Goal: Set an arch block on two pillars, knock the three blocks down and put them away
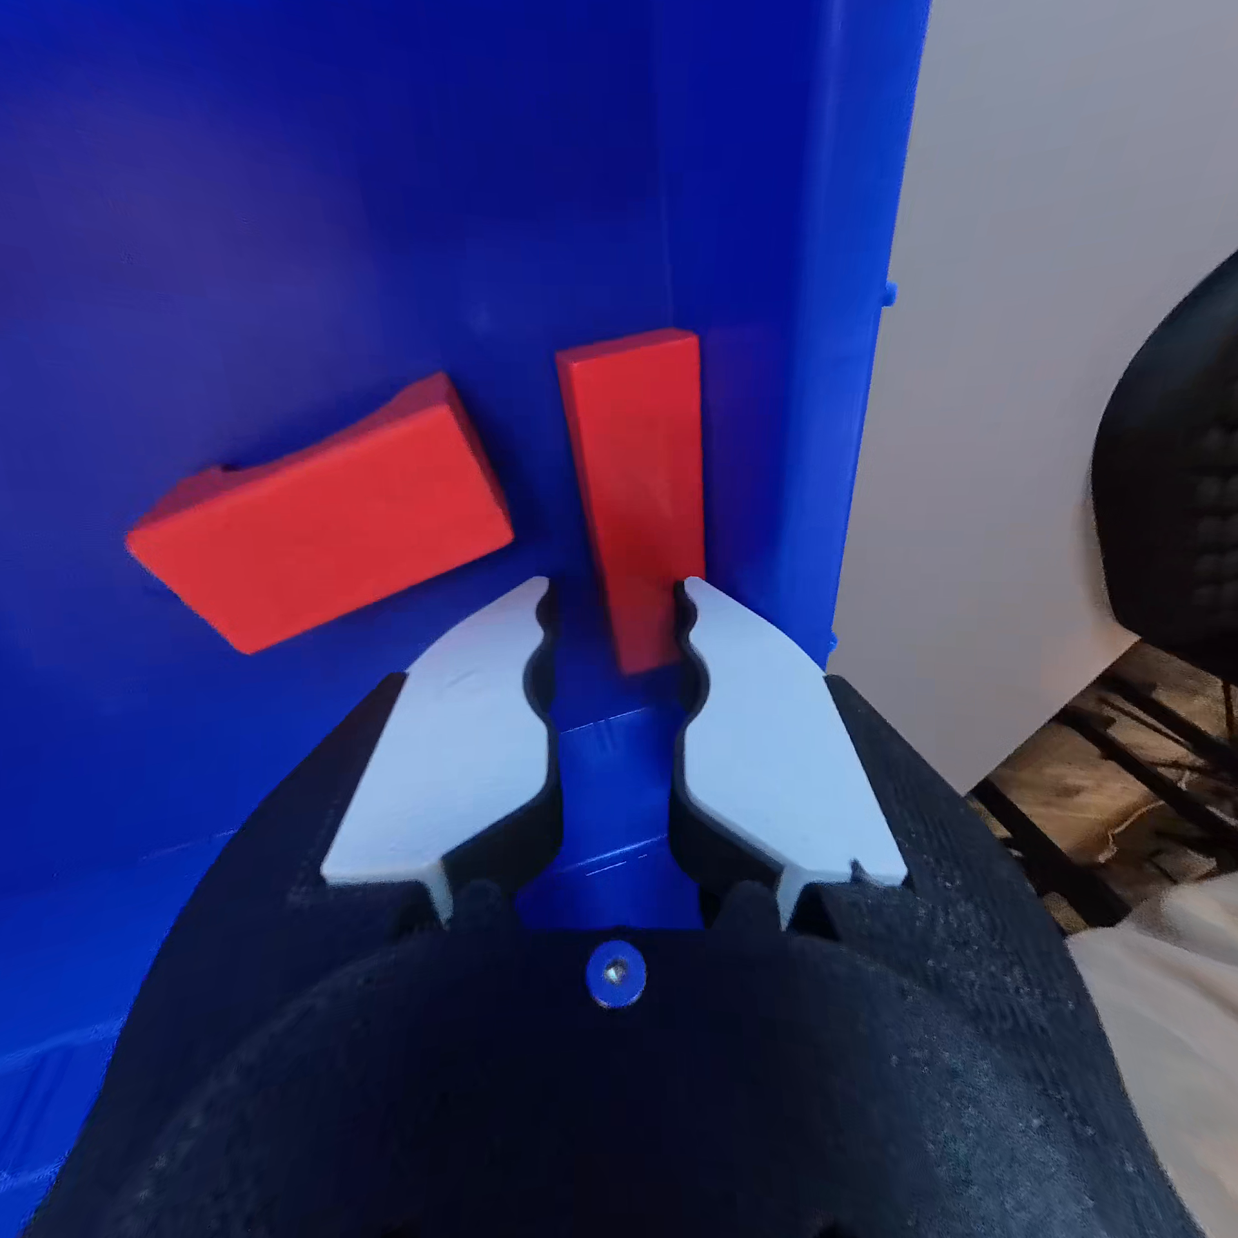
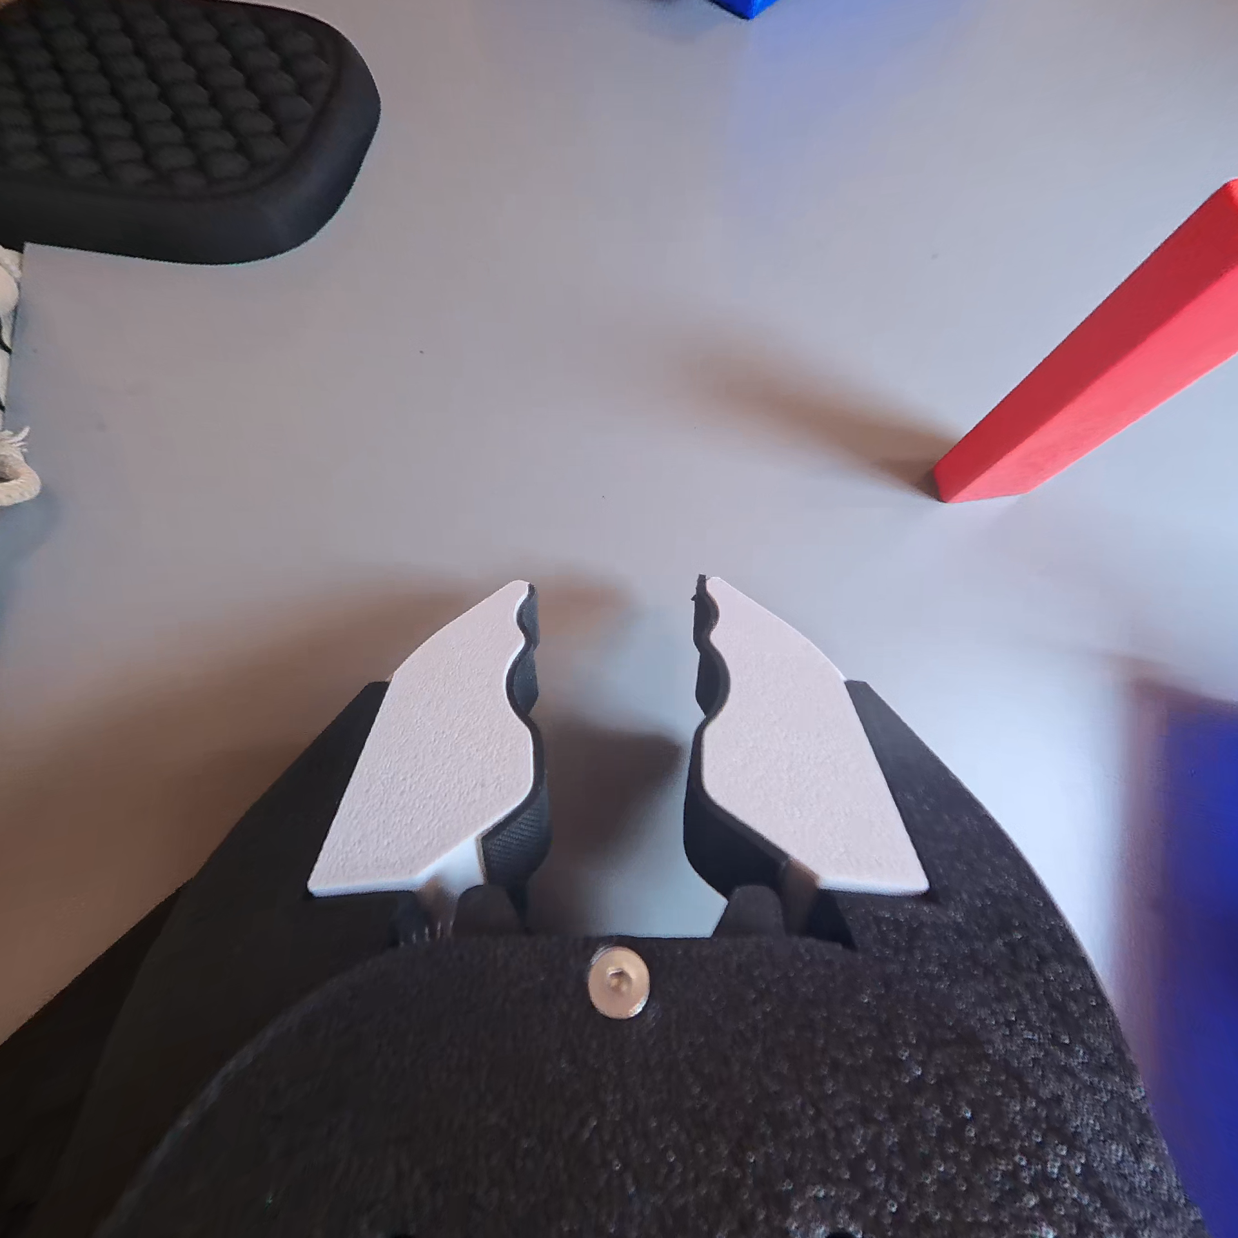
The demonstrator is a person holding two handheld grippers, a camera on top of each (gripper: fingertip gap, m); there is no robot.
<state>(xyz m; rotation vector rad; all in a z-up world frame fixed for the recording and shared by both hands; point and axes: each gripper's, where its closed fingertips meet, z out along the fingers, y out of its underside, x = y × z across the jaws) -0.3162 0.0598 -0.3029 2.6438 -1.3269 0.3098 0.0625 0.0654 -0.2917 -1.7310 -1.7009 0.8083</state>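
In the left wrist view a red arch block [image 1: 321,522] and a red pillar block [image 1: 633,496] lie flat on the floor of a blue bin [image 1: 268,234]. My left gripper [image 1: 613,589] is open and empty, hovering just above the near end of the pillar, which lies close to the bin's right wall. In the right wrist view a second red pillar block [image 2: 1098,362] lies flat on the white table [image 2: 603,301], up and to the right of my right gripper [image 2: 613,589]. That gripper is open and empty above bare table.
A black padded chair seat [image 2: 167,120] sits at the table's far left edge and also shows right of the bin [image 1: 1172,482]. A blue corner of the bin [image 2: 743,7] shows at the top. A blurred blue patch [image 2: 1192,857] lies at the right edge. The tips of one gripper are about 40 cm away from the tips of the other. The red arch block [image 1: 321,522] is closer to my left gripper, around 6 cm from its tips; the right tips are 40 cm off.
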